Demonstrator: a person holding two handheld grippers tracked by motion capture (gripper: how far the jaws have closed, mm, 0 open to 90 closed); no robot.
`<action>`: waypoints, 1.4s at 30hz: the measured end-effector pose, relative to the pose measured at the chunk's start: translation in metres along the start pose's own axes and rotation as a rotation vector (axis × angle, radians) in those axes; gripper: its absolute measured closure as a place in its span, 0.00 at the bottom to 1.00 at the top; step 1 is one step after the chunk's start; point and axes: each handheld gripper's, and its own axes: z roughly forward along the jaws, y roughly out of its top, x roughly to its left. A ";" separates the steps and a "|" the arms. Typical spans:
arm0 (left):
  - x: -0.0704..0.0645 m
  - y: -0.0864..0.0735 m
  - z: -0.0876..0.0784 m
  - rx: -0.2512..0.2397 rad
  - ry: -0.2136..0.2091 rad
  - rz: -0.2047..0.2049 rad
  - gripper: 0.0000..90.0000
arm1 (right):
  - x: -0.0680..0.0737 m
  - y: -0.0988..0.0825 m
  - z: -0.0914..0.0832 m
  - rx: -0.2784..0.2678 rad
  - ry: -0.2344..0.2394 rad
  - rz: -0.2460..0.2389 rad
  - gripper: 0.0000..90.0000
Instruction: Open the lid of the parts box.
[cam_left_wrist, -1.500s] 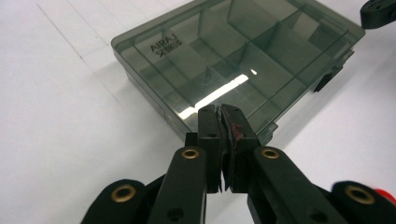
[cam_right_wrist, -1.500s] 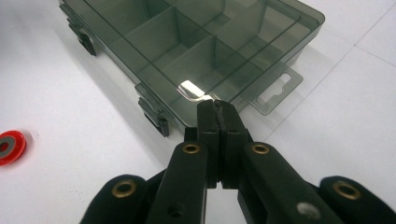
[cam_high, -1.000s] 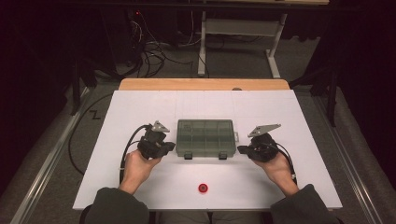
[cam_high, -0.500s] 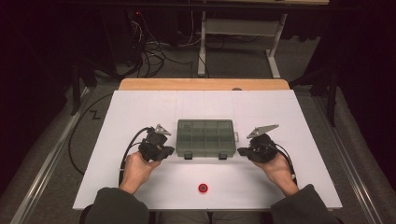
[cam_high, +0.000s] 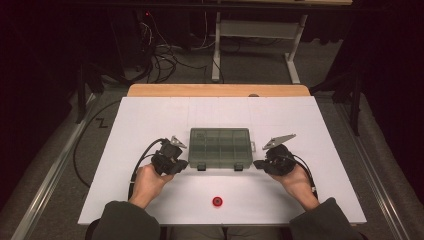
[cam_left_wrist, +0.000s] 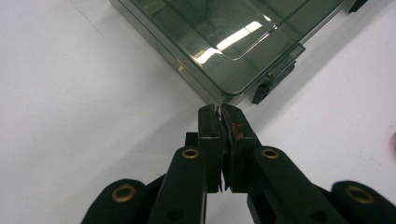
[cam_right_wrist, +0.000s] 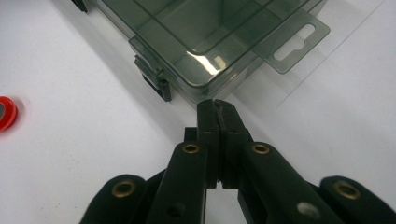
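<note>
A smoky clear plastic compartment box (cam_high: 220, 148) lies with its lid down in the middle of the white table, two latches on its near edge. My left gripper (cam_high: 183, 164) is shut and empty, its tips at the box's near left corner (cam_left_wrist: 219, 95). My right gripper (cam_high: 258, 164) is shut and empty too, its tips at the near right corner (cam_right_wrist: 205, 91). In the left gripper view the closed tips (cam_left_wrist: 219, 109) almost touch the corner beside a black latch (cam_left_wrist: 261, 92). The right gripper view has the closed tips (cam_right_wrist: 216, 105) just short of the box, a latch (cam_right_wrist: 156, 77) to their left.
A small red ring (cam_high: 217, 201) lies on the table near the front edge, between the person's forearms; it also sits at the left edge of the right gripper view (cam_right_wrist: 6, 113). The box's hang tab (cam_right_wrist: 292, 39) sticks out on its right side. Cables trail from both grippers.
The left hand and gripper have shifted slightly toward the box's near left corner. The right hand and the box have stayed put.
</note>
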 end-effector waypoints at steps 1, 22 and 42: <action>0.000 0.000 0.000 0.001 0.000 0.002 0.96 | 0.000 0.000 0.000 0.001 0.001 -0.001 1.00; -0.003 0.001 0.000 -0.001 0.003 0.015 0.94 | 0.002 0.000 0.001 -0.006 0.012 -0.008 1.00; -0.005 0.002 -0.005 -0.034 0.008 0.014 0.93 | 0.003 0.001 -0.003 -0.035 0.022 -0.009 0.99</action>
